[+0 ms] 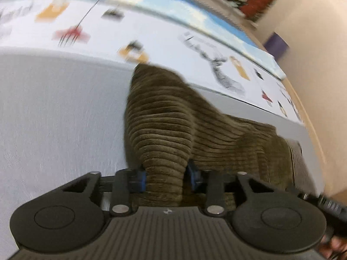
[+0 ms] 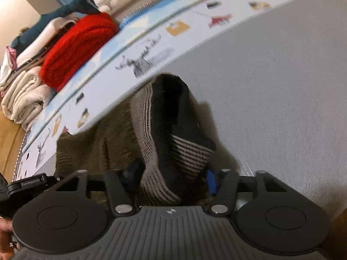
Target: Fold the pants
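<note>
The olive corduroy pants (image 1: 164, 119) lie bunched on a grey sheet (image 1: 54, 108). In the left wrist view a thick fold of corduroy rises between the blue pads (image 1: 142, 179), and my left gripper (image 1: 166, 178) is shut on it. The right wrist view shows the pants' grey-and-black striped waistband (image 2: 149, 119) and dark lining standing up between the jaws. My right gripper (image 2: 171, 177) is shut on this waistband, its blue pads (image 2: 211, 182) against the cloth. More olive cloth (image 2: 86, 151) spreads to the left of it.
A white blanket with printed pictures (image 2: 151, 49) runs along the far edge of the grey sheet (image 2: 282, 86). On it sit a red knit (image 2: 78, 45), folded pale towels (image 2: 23, 95) and a blue plush shark (image 2: 65, 10). Wood (image 2: 8, 134) shows at the left edge.
</note>
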The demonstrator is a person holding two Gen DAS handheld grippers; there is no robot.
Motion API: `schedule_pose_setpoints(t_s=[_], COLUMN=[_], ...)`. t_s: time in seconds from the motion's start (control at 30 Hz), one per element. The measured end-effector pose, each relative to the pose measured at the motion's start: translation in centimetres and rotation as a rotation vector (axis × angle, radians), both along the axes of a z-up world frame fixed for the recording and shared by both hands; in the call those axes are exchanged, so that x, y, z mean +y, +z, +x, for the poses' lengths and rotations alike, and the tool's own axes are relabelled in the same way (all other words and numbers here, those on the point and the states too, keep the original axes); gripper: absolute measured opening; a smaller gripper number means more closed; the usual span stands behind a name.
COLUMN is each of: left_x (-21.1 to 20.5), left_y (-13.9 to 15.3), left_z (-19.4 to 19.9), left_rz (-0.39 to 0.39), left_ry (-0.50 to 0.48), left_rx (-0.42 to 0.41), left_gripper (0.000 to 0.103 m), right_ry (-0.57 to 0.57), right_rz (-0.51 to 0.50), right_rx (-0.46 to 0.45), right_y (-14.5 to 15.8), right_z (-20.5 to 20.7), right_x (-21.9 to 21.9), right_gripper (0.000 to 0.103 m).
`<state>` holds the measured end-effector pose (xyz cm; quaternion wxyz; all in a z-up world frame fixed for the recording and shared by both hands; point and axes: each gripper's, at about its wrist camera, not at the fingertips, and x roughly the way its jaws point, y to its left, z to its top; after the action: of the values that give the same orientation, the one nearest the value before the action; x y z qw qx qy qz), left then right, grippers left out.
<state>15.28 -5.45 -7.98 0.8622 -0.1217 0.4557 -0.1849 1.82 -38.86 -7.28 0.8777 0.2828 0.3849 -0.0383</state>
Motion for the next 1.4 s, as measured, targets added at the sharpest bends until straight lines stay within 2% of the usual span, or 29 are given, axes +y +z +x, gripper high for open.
schedule_pose_setpoints(t_s=[0.07, 0.13, 0.27, 0.37, 0.47, 0.57, 0.6, 0.63, 0.67, 0.7, 0.73, 0.77, 0.8, 0.87, 0.93, 1.0, 1.03, 1.07, 1.1, 1.13, 1.17, 1.3, 1.4], left_x=[-0.9, -1.2, -0.6, 0.9, 3.4, 6.3, 7.2, 7.9, 8.6, 9.1, 9.5, 10.3, 11.1, 12.3, 12.0, 10.7, 10.1, 9.1, 8.8, 8.6, 8.7, 10.1, 10.6], left_y=[1.7, 3.6, 7.9, 10.8, 12.5, 11.2, 10.3, 8.9, 7.2, 5.3, 4.1, 3.5, 3.5, 5.1, 6.3, 5.6, 4.3, 2.7, 1.9, 2.1, 2.6, 4.3, 3.6], left_z=[-0.8, -1.1, 0.2, 2.6, 5.1, 7.6, 8.6, 9.6, 10.6, 11.9, 12.6, 12.8, 12.6, 11.6, 10.8, 10.3, 10.3, 10.1, 9.8, 9.7, 9.7, 8.6, 8.7], left_rz=[0.061, 0.072, 0.084, 0.065, 0.026, -0.023, -0.033, -0.026, 0.014, 0.106, 0.169, 0.199, 0.18, 0.087, 0.081, 0.137, 0.193, 0.286, 0.338, 0.363, 0.358, 0.252, 0.178], left_ry=[-0.053, -0.08, -0.092, -0.096, -0.08, -0.029, 0.002, 0.037, 0.078, 0.135, 0.185, 0.228, 0.254, 0.244, 0.182, 0.079, 0.028, -0.016, -0.033, -0.032, -0.028, -0.008, -0.04], left_rx=[-0.088, -0.152, -0.236, -0.285, -0.29, -0.254, -0.228, -0.2, -0.155, -0.051, 0.016, 0.059, 0.077, 0.047, 0.01, 0.042, 0.091, 0.144, 0.146, 0.117, 0.11, 0.096, 0.17], left_gripper=[0.033, 0.032, 0.032, 0.032, 0.033, 0.035, 0.04, 0.05, 0.056, 0.056, 0.055, 0.055, 0.055, 0.055, 0.055, 0.055, 0.055, 0.058, 0.067, 0.07, 0.069, 0.067, 0.069], right_ry=[-0.012, -0.025, -0.006, -0.014, 0.015, 0.069, 0.089, 0.106, 0.122, 0.137, 0.145, 0.135, 0.13, 0.135, 0.136, 0.148, 0.15, 0.151, 0.148, 0.141, 0.131, 0.133, 0.165], right_rz=[-0.015, -0.022, -0.087, -0.075, -0.078, -0.078, -0.071, -0.057, -0.035, -0.021, -0.024, -0.046, -0.076, -0.079, -0.058, -0.067, -0.08, -0.092, -0.091, -0.082, -0.085, -0.13, -0.081], right_rx=[-0.029, -0.061, -0.181, -0.253, -0.314, -0.312, -0.291, -0.254, -0.177, -0.079, 0.028, 0.104, 0.151, 0.15, 0.145, 0.152, 0.153, 0.153, 0.154, 0.155, 0.155, 0.12, 0.11], right_y=[0.8, 1.6, 4.4, 6.8, 9.1, 9.6, 9.2, 8.4, 6.9, 5.1, 3.4, 2.2, 1.3, 0.9, 1.1, 0.7, 0.6, 0.5, 0.5, 0.6, 0.7, 1.9, 2.2], right_z=[0.0, 0.3, 1.4, 3.5, 6.1, 9.8, 10.9, 12.4, 14.3, 15.9, 17.3, 18.1, 18.5, 18.4, 18.4, 18.6, 18.6, 18.7, 18.8, 18.7, 18.6, 17.7, 17.4], right_x=[0.5, 0.9, 2.8, 3.6, 4.6, 5.7, 6.0, 6.2, 6.4, 6.7, 6.8, 6.8, 7.0, 6.8, 6.3, 6.3, 6.4, 6.5, 6.9, 6.9, 6.9, 7.8, 8.2], right_gripper=[0.047, 0.046, 0.045, 0.045, 0.045, 0.047, 0.048, 0.051, 0.056, 0.056, 0.056, 0.055, 0.055, 0.058, 0.059, 0.06, 0.061, 0.062, 0.062, 0.062, 0.062, 0.062, 0.065])
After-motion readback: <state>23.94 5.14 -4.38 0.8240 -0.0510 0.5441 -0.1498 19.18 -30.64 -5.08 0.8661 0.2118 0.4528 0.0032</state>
